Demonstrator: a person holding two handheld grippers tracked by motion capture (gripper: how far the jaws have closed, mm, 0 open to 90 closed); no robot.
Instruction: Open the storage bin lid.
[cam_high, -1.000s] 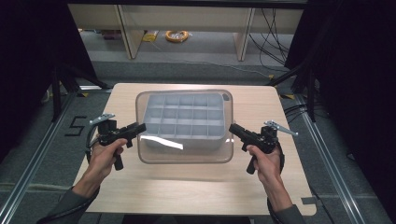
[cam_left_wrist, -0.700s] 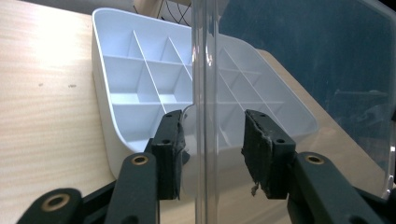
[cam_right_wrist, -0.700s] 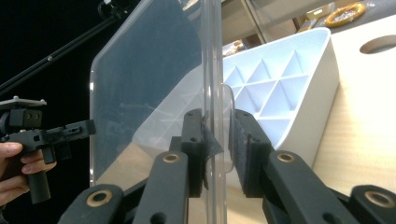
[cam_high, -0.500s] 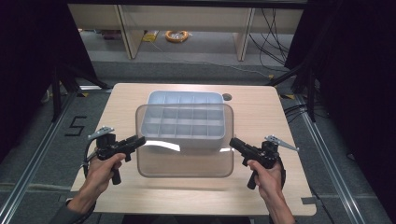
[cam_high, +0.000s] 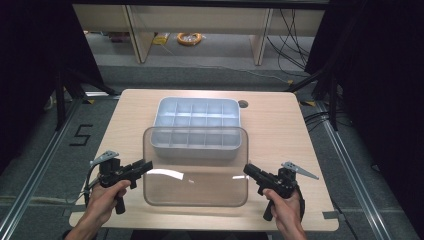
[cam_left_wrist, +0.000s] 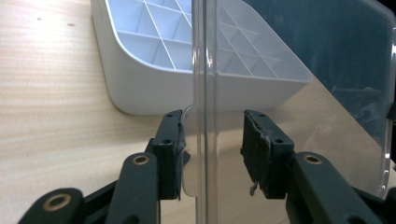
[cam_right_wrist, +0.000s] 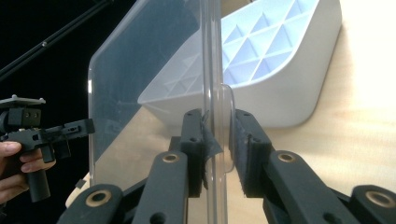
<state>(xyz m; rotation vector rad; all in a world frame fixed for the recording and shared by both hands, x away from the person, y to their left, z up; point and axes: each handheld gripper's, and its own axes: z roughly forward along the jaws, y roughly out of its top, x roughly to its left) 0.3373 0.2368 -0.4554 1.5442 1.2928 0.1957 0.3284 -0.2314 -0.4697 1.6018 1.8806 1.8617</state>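
Holding the clear lid (cam_high: 196, 172) off the white divided tray (cam_high: 196, 116), I've got it level over the near half of the table (cam_high: 280, 120), its far edge overlapping the tray's front wall. My right gripper (cam_right_wrist: 218, 140) is pinched on its tab; my left gripper (cam_left_wrist: 211, 154) straddles the opposite edge with gaps showing, not clamped. Lid's off, I'd judge; setting it down remains.

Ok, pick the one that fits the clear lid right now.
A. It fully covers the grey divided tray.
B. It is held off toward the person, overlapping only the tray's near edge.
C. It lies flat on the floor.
B: in the high view the clear lid hangs between the left gripper and right gripper, overlapping only the near edge of the grey divided tray.
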